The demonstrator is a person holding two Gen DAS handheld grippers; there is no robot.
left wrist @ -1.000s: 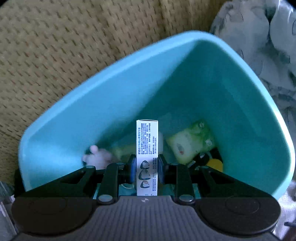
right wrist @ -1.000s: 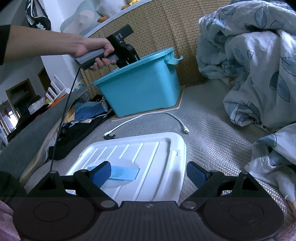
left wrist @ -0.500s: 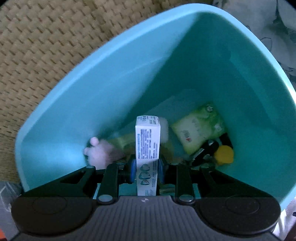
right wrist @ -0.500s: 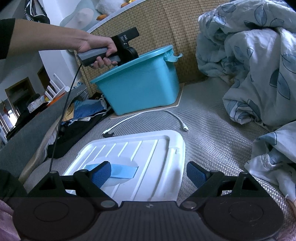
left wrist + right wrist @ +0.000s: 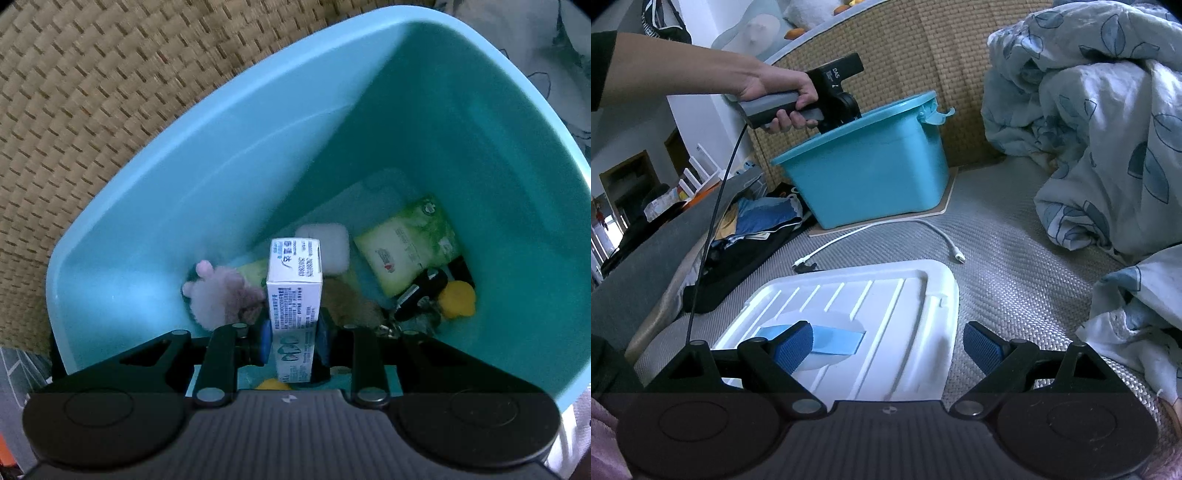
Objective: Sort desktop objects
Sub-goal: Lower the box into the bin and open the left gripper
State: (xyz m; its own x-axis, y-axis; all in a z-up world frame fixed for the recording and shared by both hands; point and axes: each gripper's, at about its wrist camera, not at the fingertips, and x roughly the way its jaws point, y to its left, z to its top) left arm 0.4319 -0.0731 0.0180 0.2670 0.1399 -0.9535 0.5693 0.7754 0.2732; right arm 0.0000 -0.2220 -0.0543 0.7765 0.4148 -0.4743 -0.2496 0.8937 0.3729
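Left tool was just easing its pinch on the light, crushable white carton, held low by the sides, over the teal bin.

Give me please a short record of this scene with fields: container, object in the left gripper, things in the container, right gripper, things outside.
container: teal bin, on a thin board
left gripper: above the bin's inside, jaws have just been opening slightly, pads at the sides of a white printed box
in bin: pink plush, green packet, white case, yellow item
right gripper: open, empty, over a white lid
outside: white cable, quilt
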